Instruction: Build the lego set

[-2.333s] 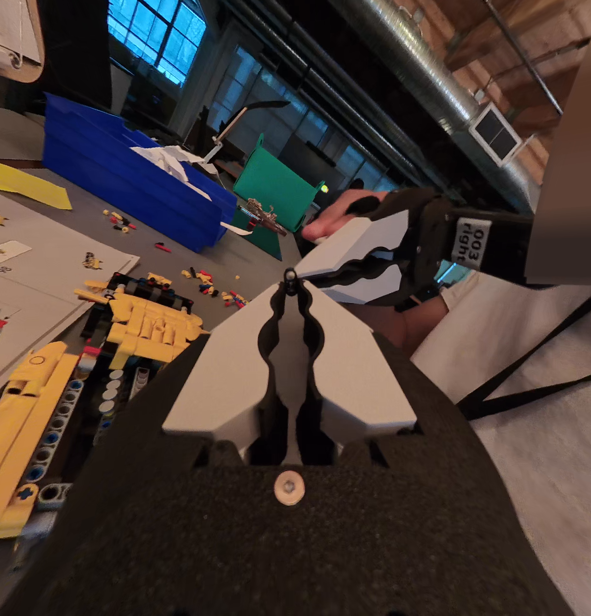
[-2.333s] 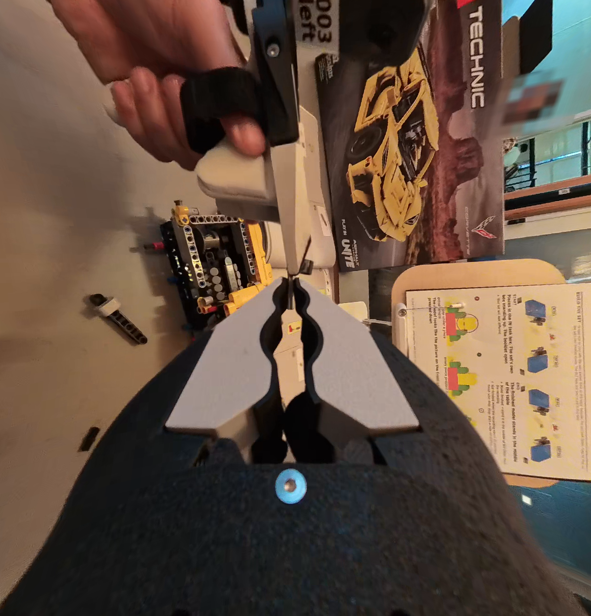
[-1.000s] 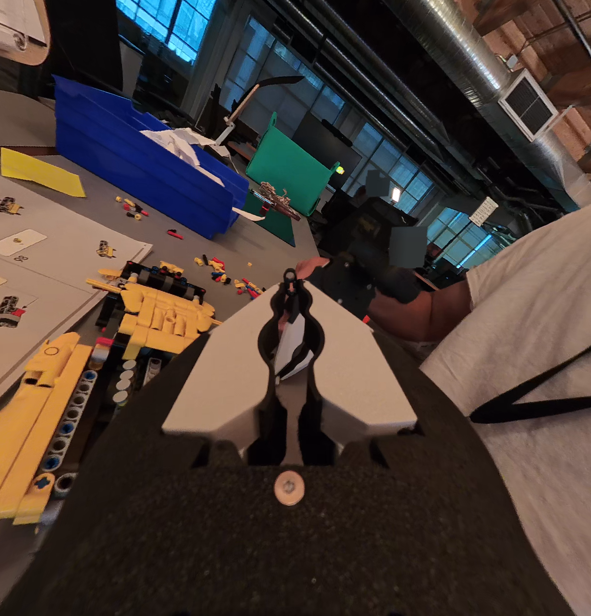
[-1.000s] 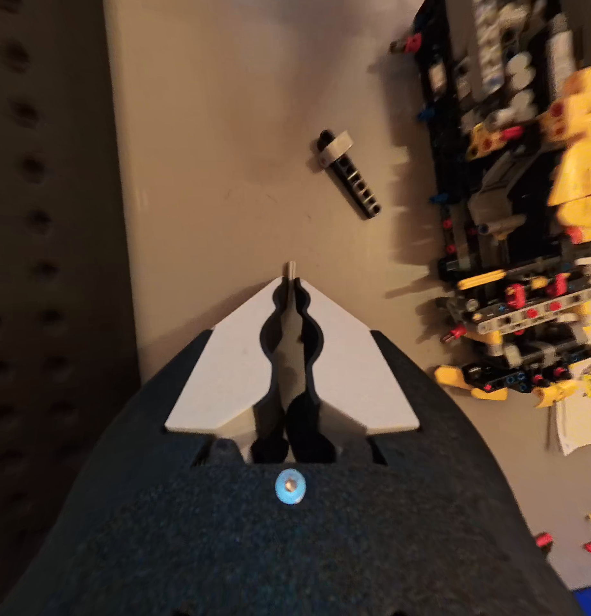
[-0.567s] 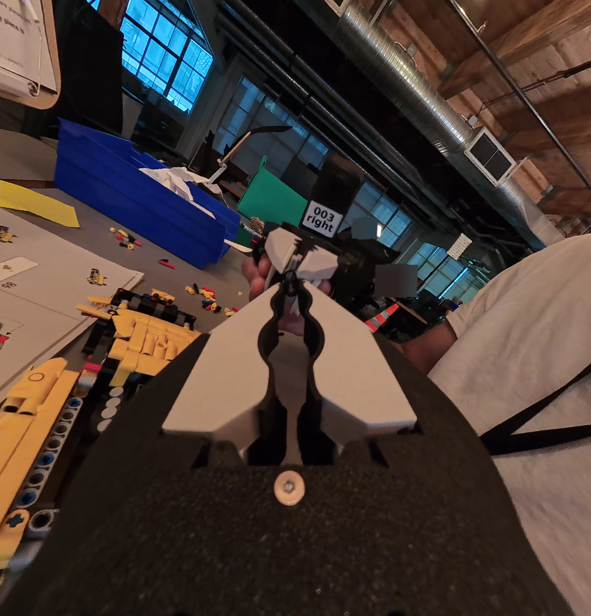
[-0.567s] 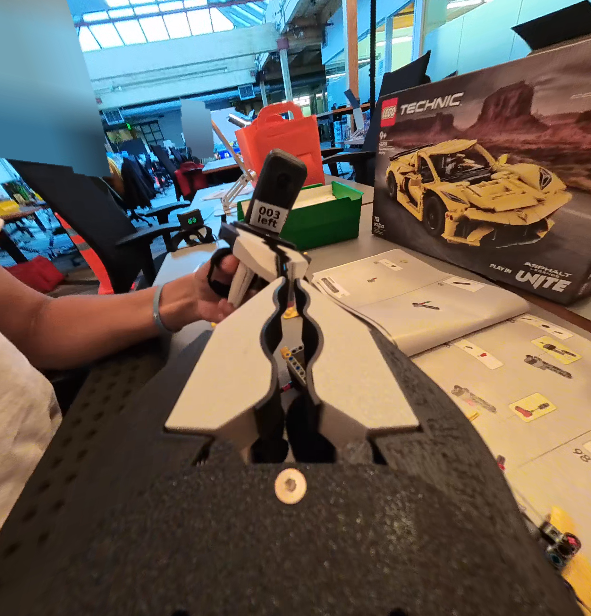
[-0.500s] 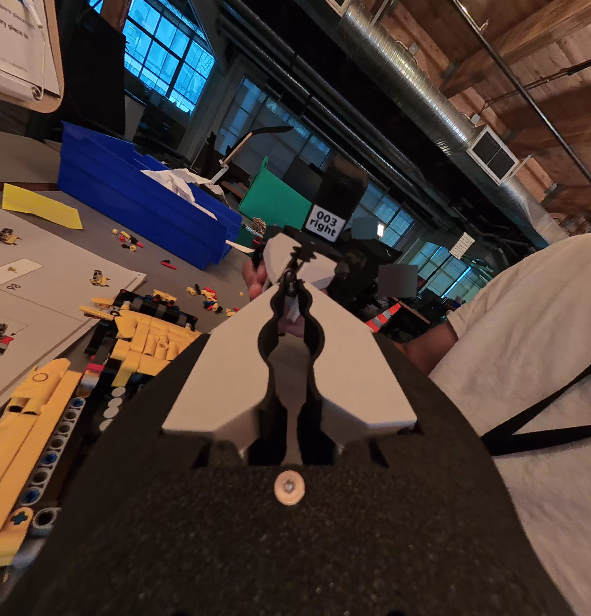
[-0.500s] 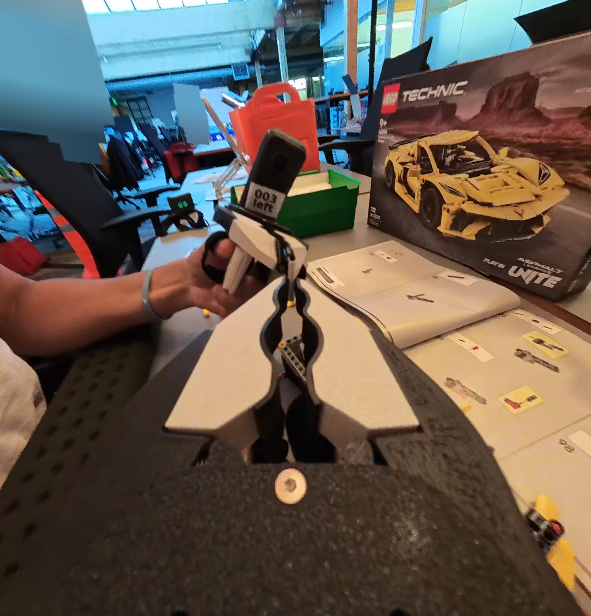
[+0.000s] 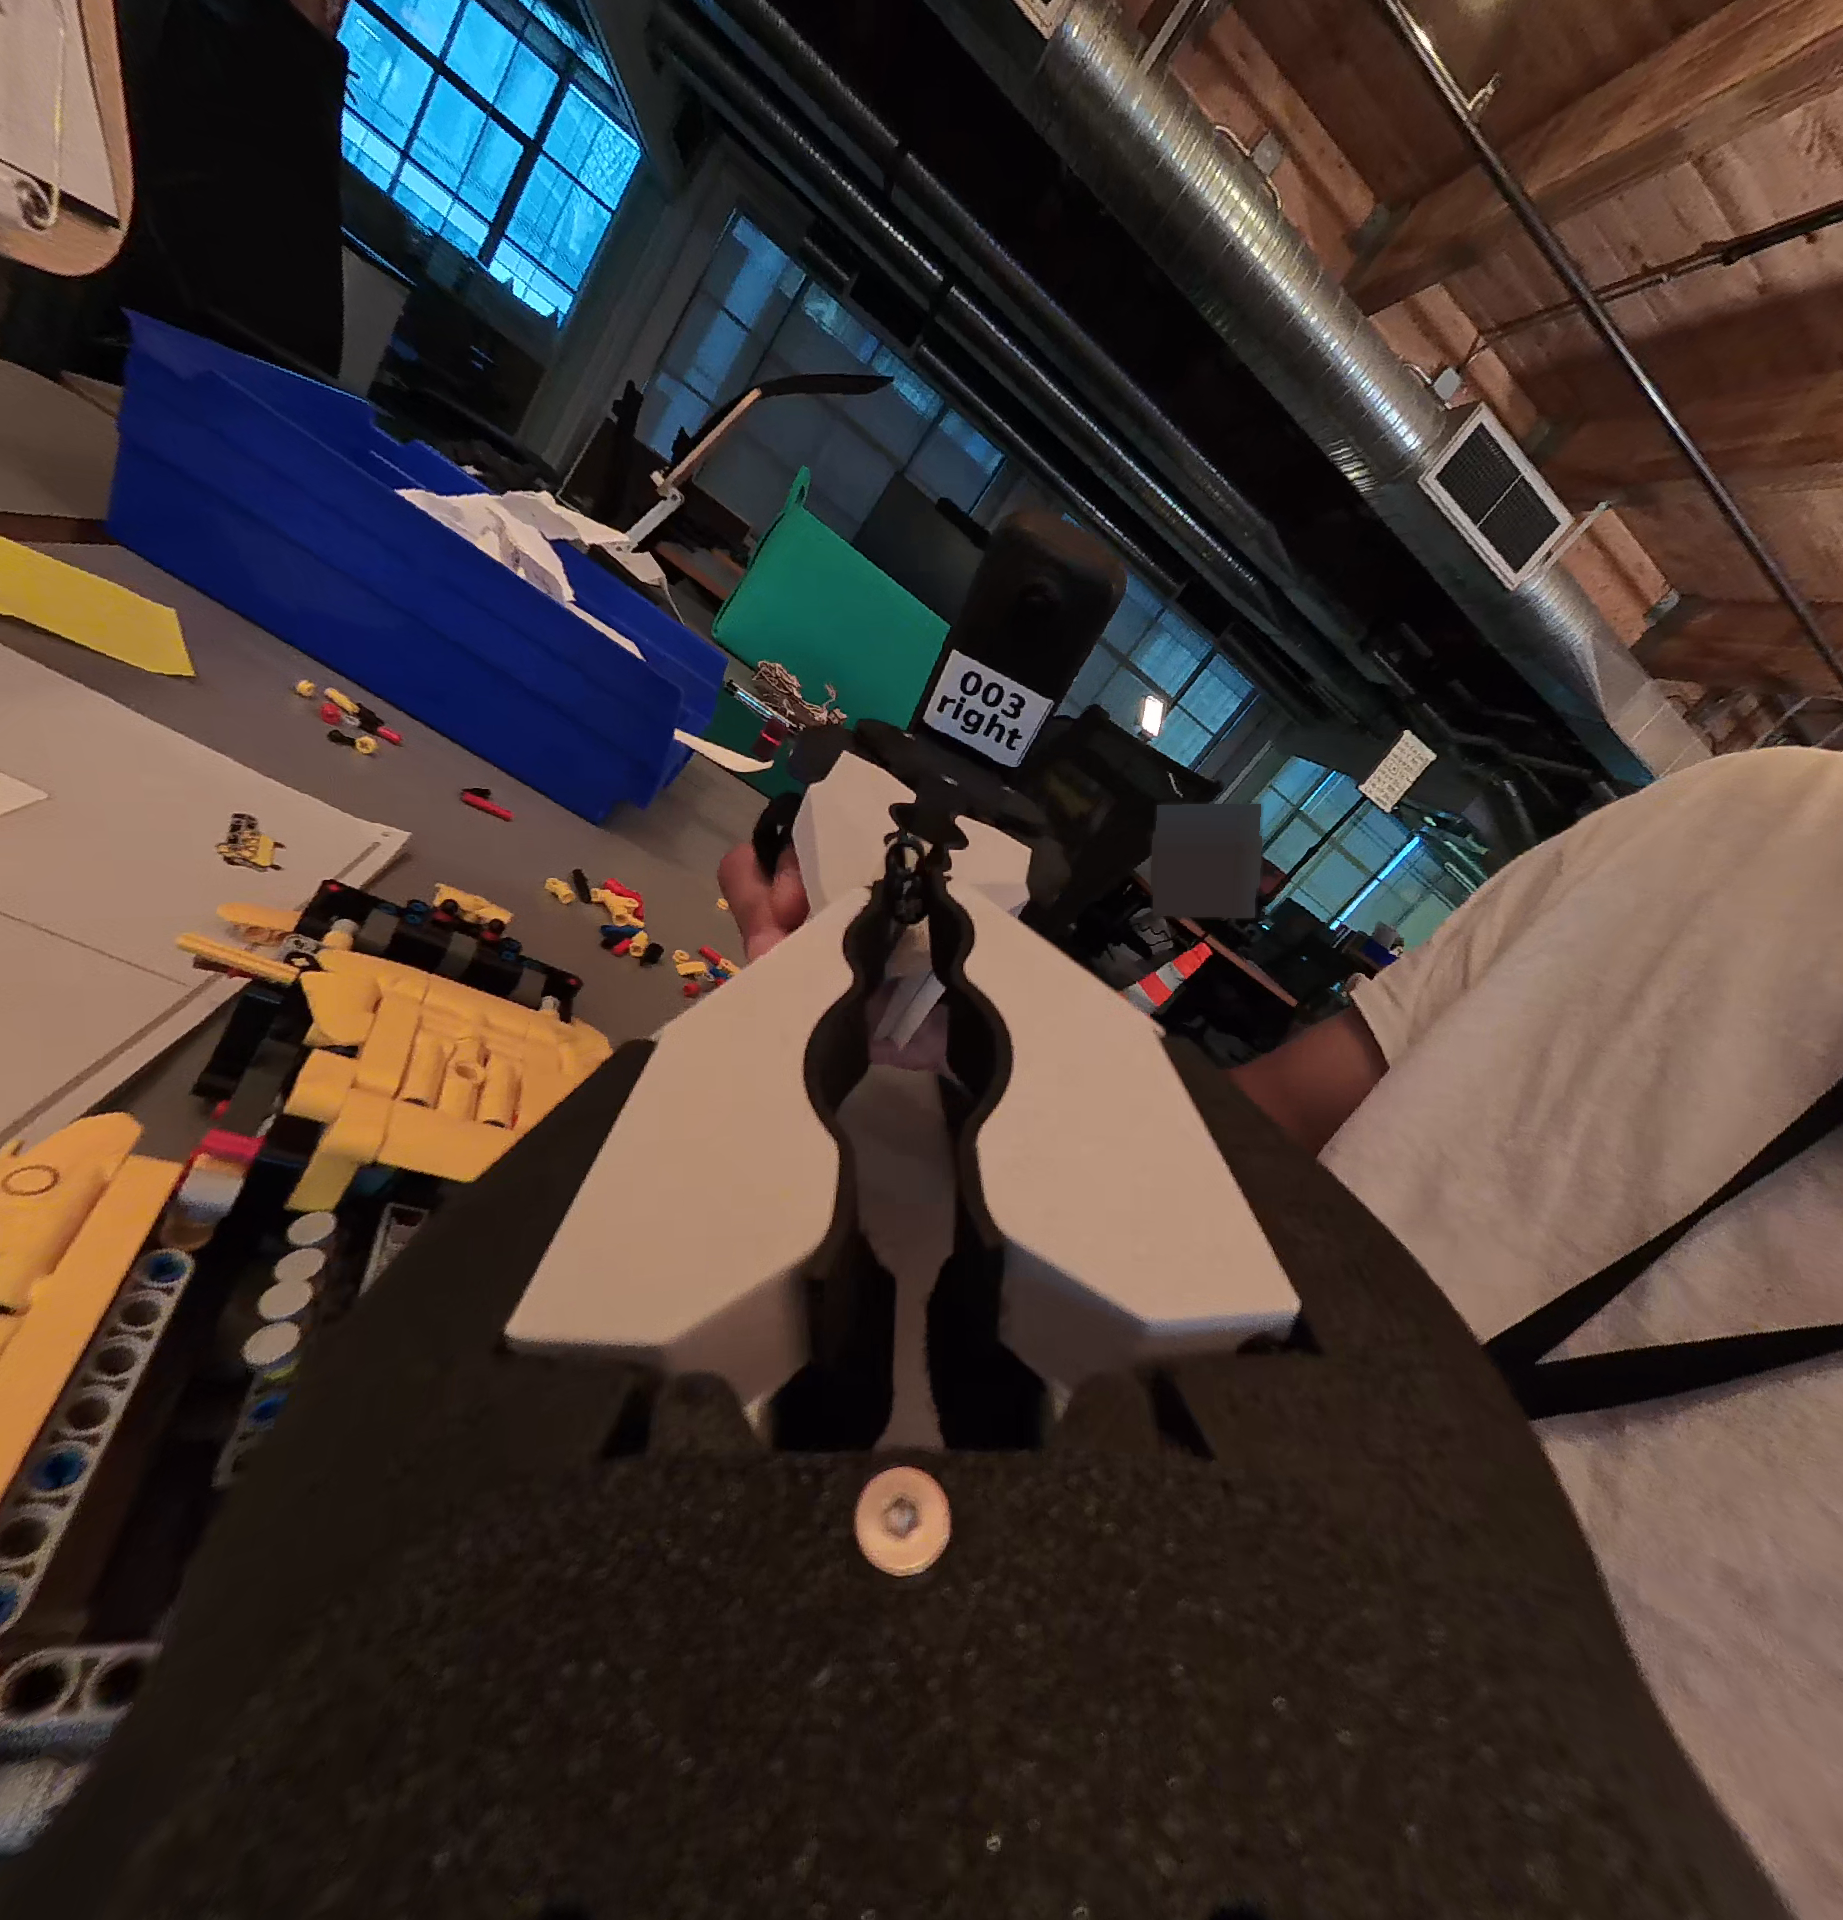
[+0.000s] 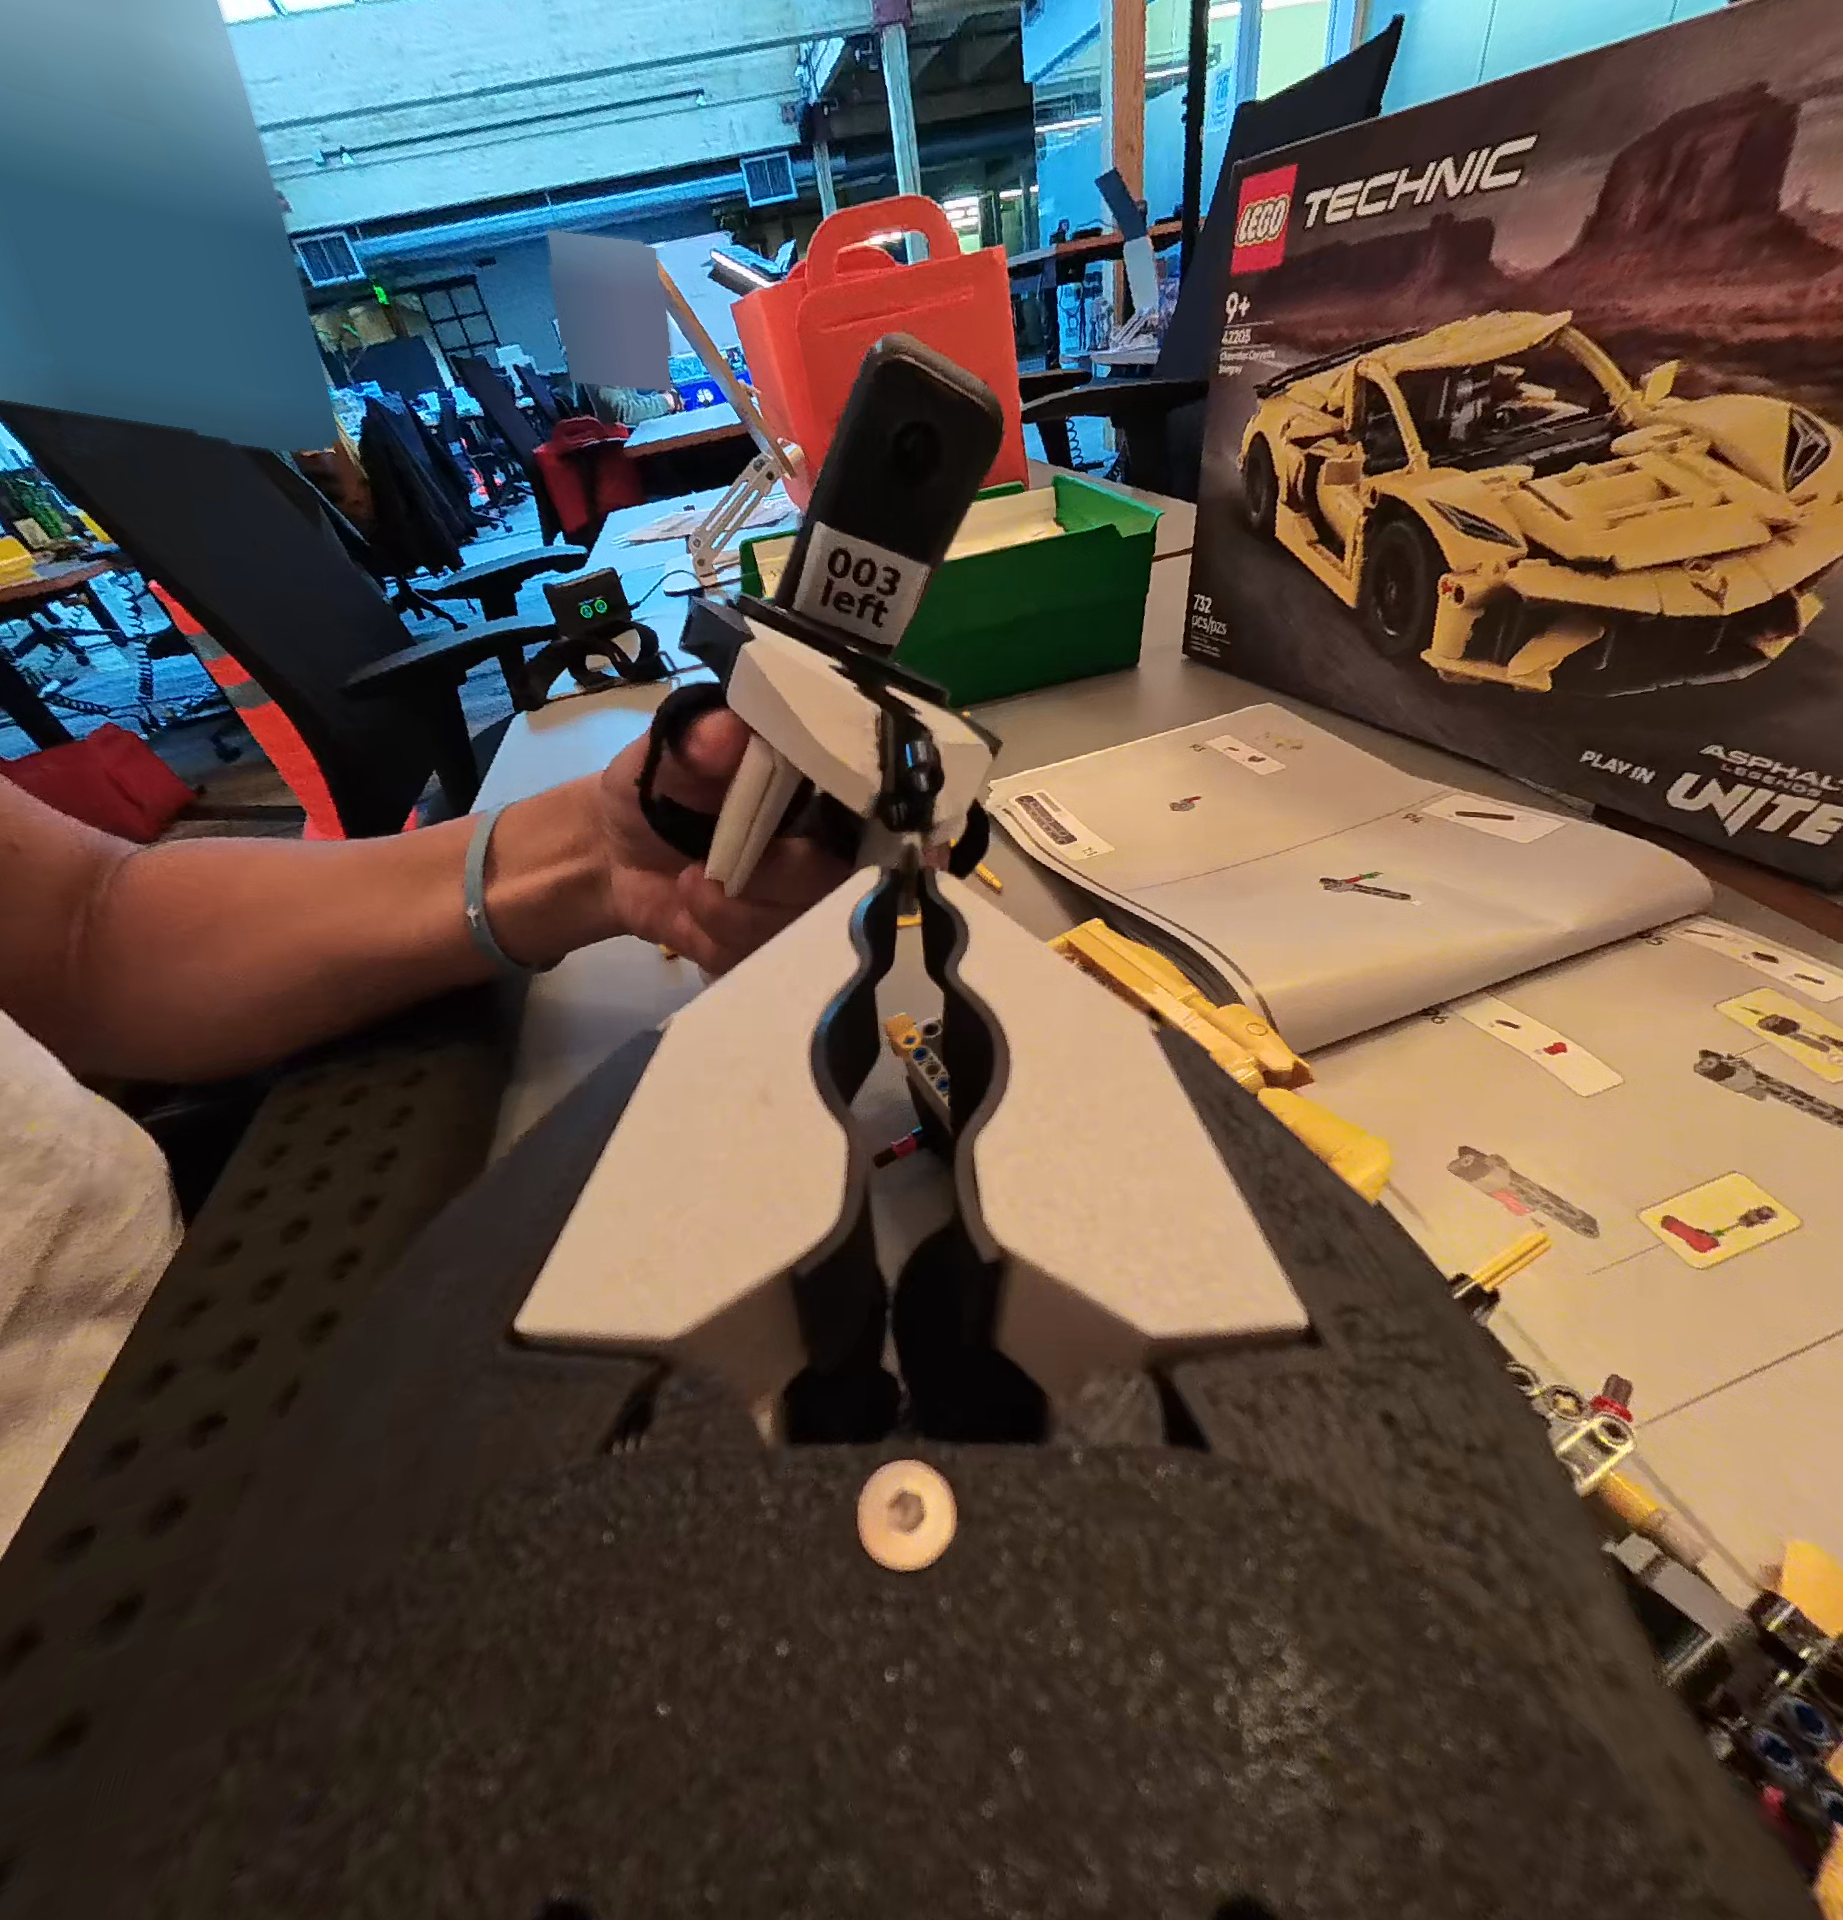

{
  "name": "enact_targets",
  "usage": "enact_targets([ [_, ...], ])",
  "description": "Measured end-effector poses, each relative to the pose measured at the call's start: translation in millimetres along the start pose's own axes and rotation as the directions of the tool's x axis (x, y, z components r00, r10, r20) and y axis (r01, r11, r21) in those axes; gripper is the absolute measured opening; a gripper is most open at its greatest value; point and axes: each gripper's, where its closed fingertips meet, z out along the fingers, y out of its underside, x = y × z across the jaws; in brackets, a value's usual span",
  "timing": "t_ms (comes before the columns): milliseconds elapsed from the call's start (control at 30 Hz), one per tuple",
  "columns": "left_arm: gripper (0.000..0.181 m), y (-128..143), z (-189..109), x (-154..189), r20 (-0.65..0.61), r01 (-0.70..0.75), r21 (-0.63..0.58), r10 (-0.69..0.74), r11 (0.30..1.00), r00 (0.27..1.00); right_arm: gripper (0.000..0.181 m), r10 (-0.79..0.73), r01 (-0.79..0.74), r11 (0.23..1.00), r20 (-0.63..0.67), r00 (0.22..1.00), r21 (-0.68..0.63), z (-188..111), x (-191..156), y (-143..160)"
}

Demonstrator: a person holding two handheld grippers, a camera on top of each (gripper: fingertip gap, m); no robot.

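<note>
Above the table, tip to tip — left gripper (image 9: 904,896) and right gripper (image 10: 904,871), both clamped on one small black Lego pin (image 9: 904,868), its axis running between them.

Held tip to tip in the air: left grey-fingered, black-bodied gripper (image 9: 904,902), fingers nearly closed; right grey-fingered, black-bodied gripper (image 10: 902,871) facing it, fingers likewise nearly closed. Bare left hand (image 10: 678,842) wrapped round its handle, forearm level.

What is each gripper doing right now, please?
Left gripper: shut on small black piece.
Right gripper: shut; whether it pinches anything cannot be told.
</note>
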Motion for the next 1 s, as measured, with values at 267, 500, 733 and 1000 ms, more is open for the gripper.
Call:
enact_targets([
  [267, 0.006, -6.9, -0.1, 2.8, -0.020, 0.002, 0.044, -0.001, 0.999, 1.000, 0.003, 0.074, -0.077, 0.993, 0.037, 0.997, 0.090, -6.7, 1.1, -9.4],
  [500, 0.007, 7.8, 7.1, -3.4, 0.034, -0.032, -0.043, 0.033, 0.999, 0.999, 0.003, -0.154, 0.152, 0.988, -0.077, 0.985, -0.035, -6.0, 0.6, 4.0],
  [733, 0.007, 17.0, 8.0, -11.8, 0.101, -0.049, -0.113, 0.061, 0.992, 0.993, 0.002, -0.241, 0.225, 0.966, -0.126, 0.962, -0.128, -6.7, 5.4, 15.3],
  [1000, 0.006, -8.7, -1.0, -6.6, 0.090, -0.087, 0.029, 0.084, 0.996, 0.992, 0.002, -0.132, 0.132, 0.991, -0.104, 0.986, -0.009, -13.3, 8.0, 0.1],
])
